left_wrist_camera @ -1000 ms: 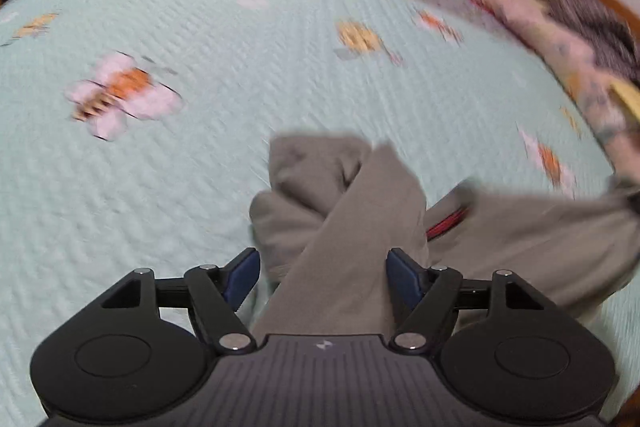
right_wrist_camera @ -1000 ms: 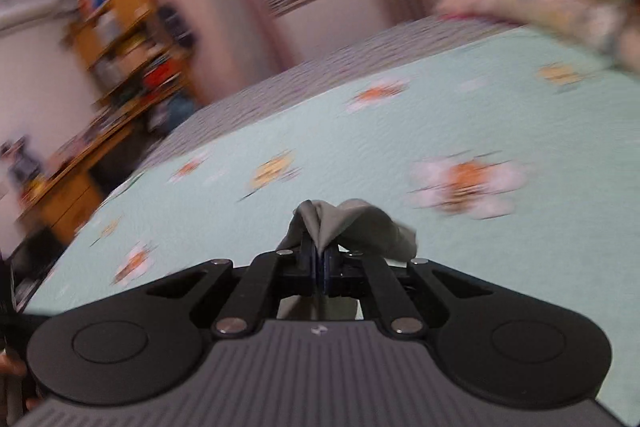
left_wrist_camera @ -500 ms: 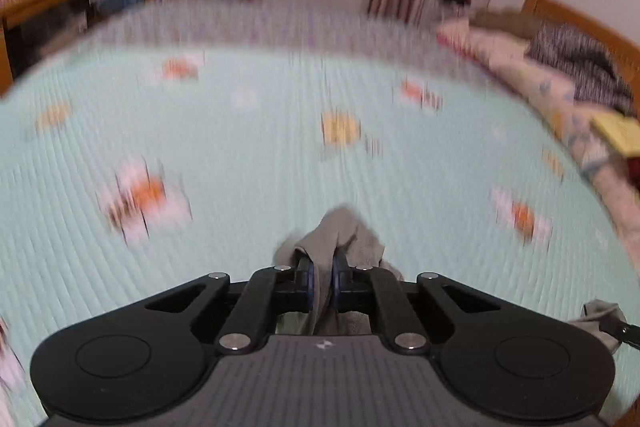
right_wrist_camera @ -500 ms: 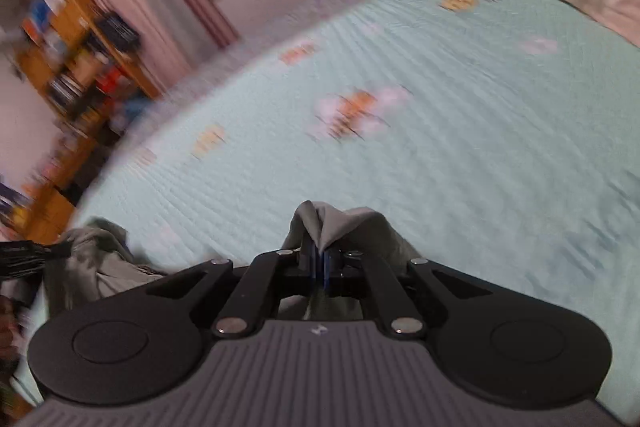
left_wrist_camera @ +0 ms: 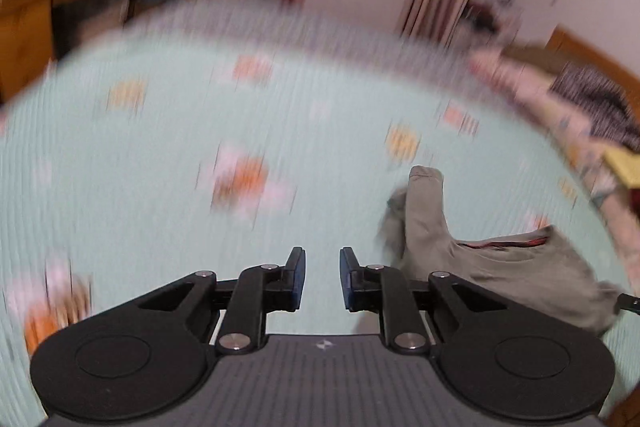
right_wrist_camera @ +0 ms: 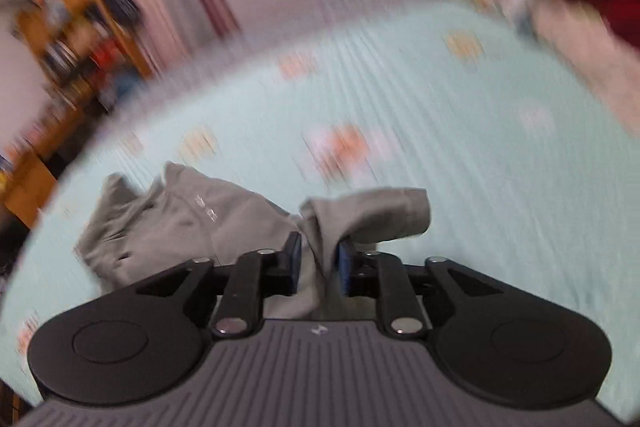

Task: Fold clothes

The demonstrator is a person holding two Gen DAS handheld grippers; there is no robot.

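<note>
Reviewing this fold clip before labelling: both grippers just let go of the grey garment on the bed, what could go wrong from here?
1. A strip of the grey garment lies between the right gripper pads, whose jaws have just been opening; pulling away could drag it.
2. The garment lies bunched on the bedspread, so the fold may not hold.
3. The left gripper, jaws just opening, is empty and beside the cloth; re-grasping may catch a crease.

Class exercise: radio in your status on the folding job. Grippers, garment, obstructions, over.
Left gripper jaws just opening, empty. Right gripper jaws just opening, grey garment fabric between them. Garment crumpled on bedspread. Nothing obstructing.
</note>
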